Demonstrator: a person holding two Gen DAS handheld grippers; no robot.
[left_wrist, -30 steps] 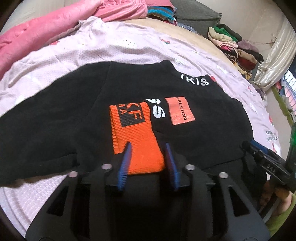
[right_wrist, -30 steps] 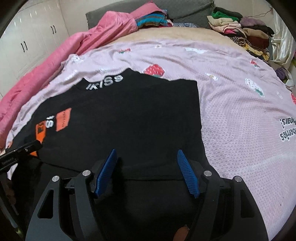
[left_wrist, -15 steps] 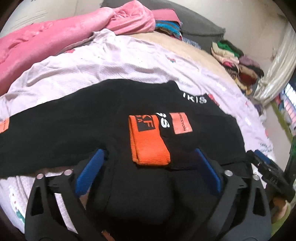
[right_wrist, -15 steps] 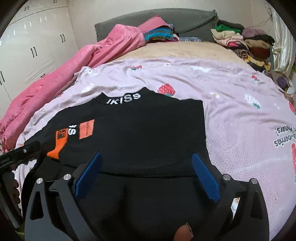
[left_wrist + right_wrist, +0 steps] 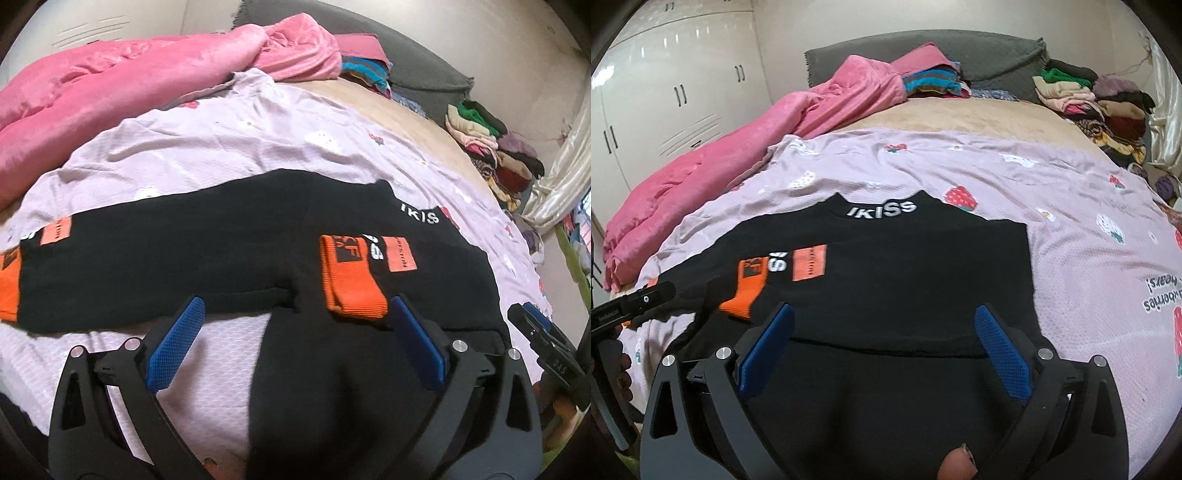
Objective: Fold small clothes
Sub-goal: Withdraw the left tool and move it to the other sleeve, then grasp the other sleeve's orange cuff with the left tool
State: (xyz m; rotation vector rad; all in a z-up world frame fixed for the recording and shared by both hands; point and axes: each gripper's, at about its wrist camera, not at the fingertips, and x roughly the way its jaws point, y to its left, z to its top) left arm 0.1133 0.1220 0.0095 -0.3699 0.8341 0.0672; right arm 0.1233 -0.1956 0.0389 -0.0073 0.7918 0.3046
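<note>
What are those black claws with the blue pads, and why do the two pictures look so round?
Those are two hand-held grabbers; a person carries one in each hand. Each has a small wide-angle camera looking along its fingers, which bends the picture round. One picture comes from the left gripper, the other from the right gripper. Both have just been opening and now stand wide, holding nothing. On the lilac strawberry-print bedsheet lies a black long-sleeved top with orange cuffs. One sleeve is folded across the body, its orange cuff on top; the other sleeve lies stretched out. A pink fleece blanket lies behind.
</note>
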